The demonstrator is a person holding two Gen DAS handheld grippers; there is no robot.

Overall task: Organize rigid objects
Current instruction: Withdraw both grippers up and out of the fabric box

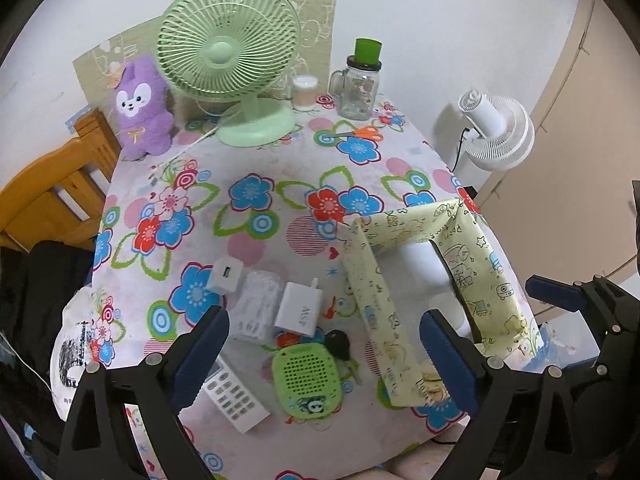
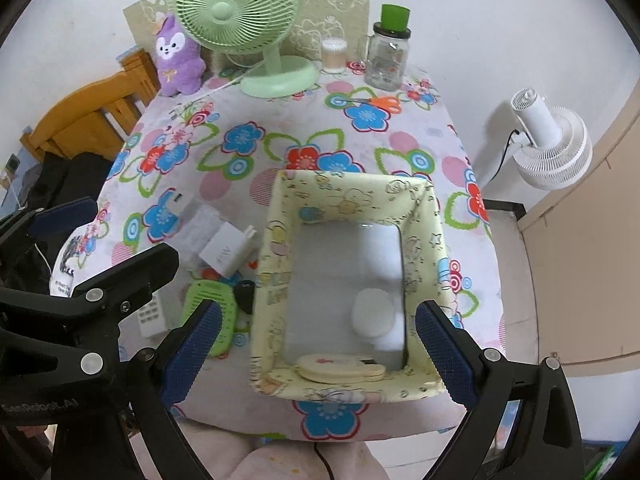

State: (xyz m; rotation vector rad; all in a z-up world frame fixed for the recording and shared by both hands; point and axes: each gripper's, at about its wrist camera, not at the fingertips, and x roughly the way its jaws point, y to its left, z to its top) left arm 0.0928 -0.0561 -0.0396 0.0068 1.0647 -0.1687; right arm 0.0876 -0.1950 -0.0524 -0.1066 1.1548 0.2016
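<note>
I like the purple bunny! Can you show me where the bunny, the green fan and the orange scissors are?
purple plush bunny (image 1: 141, 114): left wrist view, on its belly.
green desk fan (image 1: 228, 42): left wrist view, on the grille's hub.
orange-handled scissors (image 2: 385, 103): right wrist view, on the handle.

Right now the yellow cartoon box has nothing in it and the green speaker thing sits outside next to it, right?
Not quite: the yellow cartoon box isn't empty. The right wrist view shows a white oval thing and a cream case inside. The green speaker thing does sit outside beside it.
</note>
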